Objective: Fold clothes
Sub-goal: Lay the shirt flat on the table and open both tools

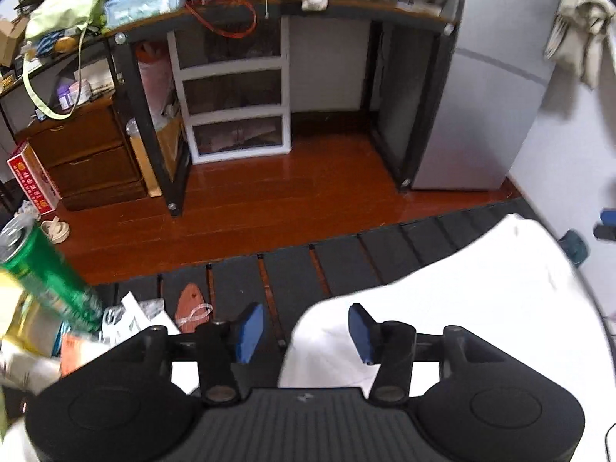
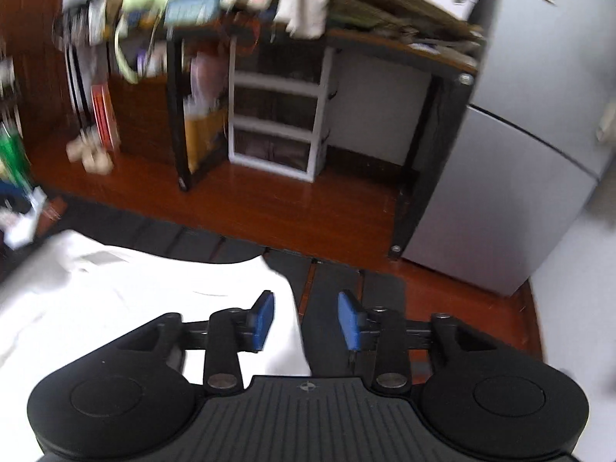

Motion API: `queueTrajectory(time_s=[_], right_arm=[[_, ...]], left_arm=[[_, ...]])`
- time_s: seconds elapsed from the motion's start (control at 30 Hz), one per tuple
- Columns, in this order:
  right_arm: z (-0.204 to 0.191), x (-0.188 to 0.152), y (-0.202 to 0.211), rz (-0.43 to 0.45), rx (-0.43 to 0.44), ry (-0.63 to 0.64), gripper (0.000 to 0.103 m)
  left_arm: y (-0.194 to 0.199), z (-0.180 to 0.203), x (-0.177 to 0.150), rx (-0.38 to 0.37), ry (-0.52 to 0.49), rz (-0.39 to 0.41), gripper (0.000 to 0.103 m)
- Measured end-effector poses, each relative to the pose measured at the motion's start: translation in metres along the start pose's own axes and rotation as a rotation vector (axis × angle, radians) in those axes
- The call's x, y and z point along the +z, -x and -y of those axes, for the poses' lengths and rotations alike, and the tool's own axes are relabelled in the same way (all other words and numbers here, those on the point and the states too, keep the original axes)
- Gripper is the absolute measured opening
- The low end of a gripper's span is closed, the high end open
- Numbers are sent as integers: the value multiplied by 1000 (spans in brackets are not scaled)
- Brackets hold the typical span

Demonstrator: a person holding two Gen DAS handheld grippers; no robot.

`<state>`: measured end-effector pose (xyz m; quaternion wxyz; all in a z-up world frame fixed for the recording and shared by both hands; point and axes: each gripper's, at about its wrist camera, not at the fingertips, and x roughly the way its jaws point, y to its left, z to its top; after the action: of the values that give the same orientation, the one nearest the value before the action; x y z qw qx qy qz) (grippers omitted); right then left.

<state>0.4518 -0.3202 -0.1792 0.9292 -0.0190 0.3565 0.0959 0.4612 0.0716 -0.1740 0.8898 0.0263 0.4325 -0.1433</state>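
1. Right now the left gripper [image 1: 306, 331] is tilted down over the dark slatted mat [image 1: 346, 254], its blue pads [image 1: 248, 333] parted with nothing pinched between them.
2. Under and ahead of its right finger lies the white garment [image 1: 462, 300], spread flat; the cloth's left edge runs up between the two fingers, but neither pad presses on it.
3. Off past its left finger there's a clutter: a green can [image 1: 46, 269] close and blurred, some papers [image 1: 131, 315], and a reddish flat thing on the mat that I can't make out.
4. Further ahead of it, across the red wooden floor [image 1: 250, 200], a white drawer unit [image 1: 235, 96] stands under a dark-framed desk [image 1: 269, 4], with a grey fridge [image 1: 489, 96] to the right.
5. Over to the right gripper [image 2: 306, 317]: jaws apart too, blue pads [image 2: 263, 317] bare, holding nothing.
6. Here the white garment [image 2: 134, 300] sits beneath and to the left of its left finger; the right-hand edge of the cloth falls in the gap between the fingers, and the right finger hangs over bare mat [image 2: 338, 281].
7. A small pale label [image 2: 102, 257] shows on the cloth, well ahead and left of this gripper.
8. This view is smeared, so the desk's load is just blur.
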Motion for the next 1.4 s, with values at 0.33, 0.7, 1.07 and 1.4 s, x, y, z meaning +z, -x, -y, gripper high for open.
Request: queueTrajectory(time_s=[0.33,0.7,1.07,1.4], right_arm=[[-30,-226,177,-61,9,-105,41],[-78,-384,161,-2,23,-158,41],[-80,-378,141,-6,60,-150,49],[-53,-390,136,31,156,-312,0]], left_arm=[[122,82,-123,-240,37,167,64],[128,147,-203,-395,92,163,64],[141,136,-221,-370,126,155,64],[140,131,-220,-364,120,151,64]])
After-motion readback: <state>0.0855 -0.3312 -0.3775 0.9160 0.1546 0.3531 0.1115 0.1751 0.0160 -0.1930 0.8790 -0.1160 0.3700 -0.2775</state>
